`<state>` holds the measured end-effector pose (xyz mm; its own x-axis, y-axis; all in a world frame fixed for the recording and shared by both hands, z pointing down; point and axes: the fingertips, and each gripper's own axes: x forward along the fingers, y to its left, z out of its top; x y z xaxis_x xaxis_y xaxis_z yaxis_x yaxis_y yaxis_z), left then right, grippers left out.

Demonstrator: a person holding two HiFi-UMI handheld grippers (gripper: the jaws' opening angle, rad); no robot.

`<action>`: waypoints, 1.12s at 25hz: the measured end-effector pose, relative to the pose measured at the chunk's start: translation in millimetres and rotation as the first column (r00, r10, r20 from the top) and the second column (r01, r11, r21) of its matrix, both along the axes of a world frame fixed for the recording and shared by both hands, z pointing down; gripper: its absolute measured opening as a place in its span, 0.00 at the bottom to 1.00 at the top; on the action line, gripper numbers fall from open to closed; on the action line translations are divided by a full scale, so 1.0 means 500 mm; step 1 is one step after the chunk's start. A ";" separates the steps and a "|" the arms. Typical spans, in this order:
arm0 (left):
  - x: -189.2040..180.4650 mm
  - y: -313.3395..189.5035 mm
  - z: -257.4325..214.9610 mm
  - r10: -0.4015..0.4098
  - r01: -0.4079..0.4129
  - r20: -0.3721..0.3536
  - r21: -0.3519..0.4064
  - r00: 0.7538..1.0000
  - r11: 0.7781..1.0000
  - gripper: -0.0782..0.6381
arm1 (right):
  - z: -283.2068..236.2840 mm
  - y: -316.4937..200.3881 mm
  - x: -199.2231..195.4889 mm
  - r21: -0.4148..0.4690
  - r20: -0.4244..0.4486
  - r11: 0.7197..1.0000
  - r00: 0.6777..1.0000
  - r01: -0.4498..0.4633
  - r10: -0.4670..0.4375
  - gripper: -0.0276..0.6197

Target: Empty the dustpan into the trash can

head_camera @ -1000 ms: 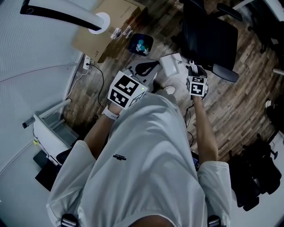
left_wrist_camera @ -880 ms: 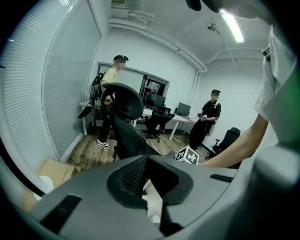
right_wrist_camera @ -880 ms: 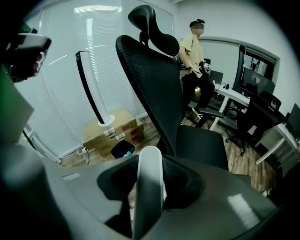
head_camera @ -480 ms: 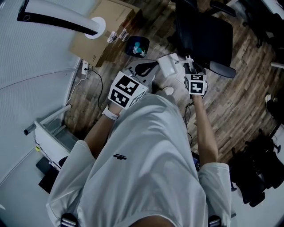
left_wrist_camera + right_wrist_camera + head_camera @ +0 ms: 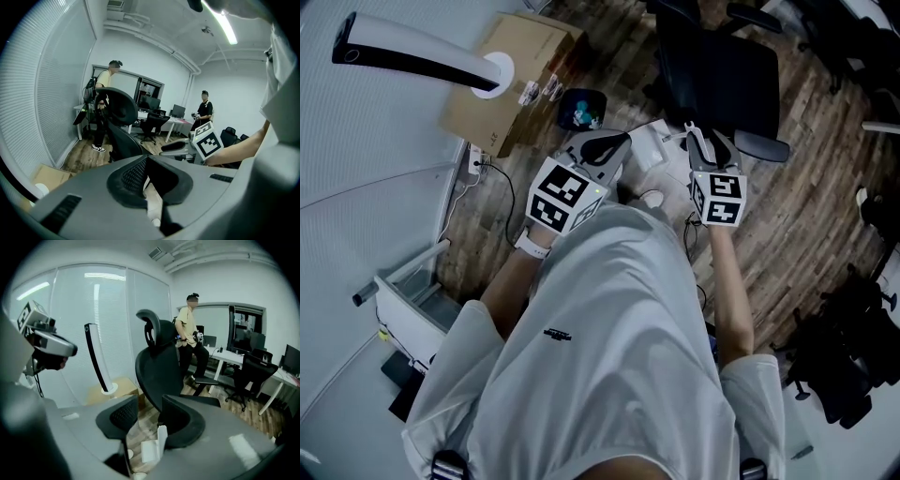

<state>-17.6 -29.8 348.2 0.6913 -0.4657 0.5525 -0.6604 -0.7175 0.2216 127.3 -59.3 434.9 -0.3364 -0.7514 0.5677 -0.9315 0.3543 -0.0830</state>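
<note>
Below, a white dustpan (image 5: 649, 148) sits on the wood floor (image 5: 787, 216) between the two grippers. It is mostly hidden, so its long axis and facing cannot be told. The dark trash can (image 5: 563, 111) stands near it, beside a cardboard box (image 5: 511, 75) whose stickers are too small to read. The left gripper (image 5: 609, 148) has its jaws closed together, empty. The right gripper (image 5: 698, 141) has jaws that have just been opening and stand wide, with nothing between them.
</note>
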 end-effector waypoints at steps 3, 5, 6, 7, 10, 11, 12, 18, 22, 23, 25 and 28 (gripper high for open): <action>0.000 -0.008 -0.019 -0.014 0.015 -0.035 0.003 0.999 1.000 0.12 | -0.071 0.000 0.003 0.050 0.016 0.999 1.000 -0.019 0.019 0.31; 0.003 -0.015 -0.039 -0.029 0.029 -0.074 0.007 0.997 1.000 0.12 | -0.115 0.002 0.009 0.069 0.019 0.997 0.999 -0.044 0.043 0.31; 0.004 -0.017 -0.051 -0.031 0.033 -0.089 0.015 0.996 0.999 0.12 | -0.139 0.003 0.011 0.084 0.027 0.995 0.998 -0.057 0.055 0.31; 0.004 -0.020 -0.063 -0.033 0.035 -0.100 0.025 0.994 0.999 0.12 | -0.163 0.005 0.012 0.101 0.036 0.993 0.997 -0.067 0.064 0.31; 0.005 -0.031 -0.097 -0.039 0.046 -0.135 0.051 0.990 0.998 0.12 | -0.227 0.009 0.016 0.152 0.051 0.985 0.996 -0.082 0.075 0.31; 0.005 -0.034 -0.107 -0.044 0.052 -0.152 0.054 0.987 0.997 0.12 | -0.242 0.011 0.020 0.163 0.049 0.983 0.996 -0.085 0.078 0.30; 0.005 -0.038 -0.115 -0.050 0.059 -0.172 0.052 0.984 0.997 0.12 | -0.255 0.014 0.025 0.171 0.045 0.981 0.996 -0.087 0.080 0.30; 0.005 -0.054 -0.161 -0.069 0.087 -0.244 0.063 0.967 0.994 0.12 | -0.340 0.043 0.069 0.236 0.039 0.963 0.992 -0.128 0.122 0.26; 0.003 -0.061 -0.185 -0.063 0.090 -0.251 0.099 0.966 0.991 0.12 | -0.394 0.073 0.119 0.289 0.034 0.936 0.979 -0.201 0.200 0.20; 0.001 -0.062 -0.190 -0.063 0.093 -0.249 0.110 0.966 0.990 0.12 | -0.404 0.083 0.132 0.302 0.033 0.927 0.974 -0.224 0.225 0.19; -0.002 -0.061 -0.199 -0.065 0.098 -0.244 0.127 0.968 0.987 0.12 | -0.422 0.108 0.156 0.324 0.035 0.908 0.963 -0.265 0.268 0.15; -0.002 -0.060 -0.204 -0.070 0.106 -0.246 0.138 0.967 0.985 0.12 | -0.440 0.145 0.182 0.351 0.041 0.880 0.944 -0.320 0.327 0.11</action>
<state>-18.5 -59.9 246.2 0.7475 -0.5950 0.2954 -0.6630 -0.6958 0.2761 218.4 13.2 214.8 -0.0320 -0.9667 0.2539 -0.9993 0.0353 0.0088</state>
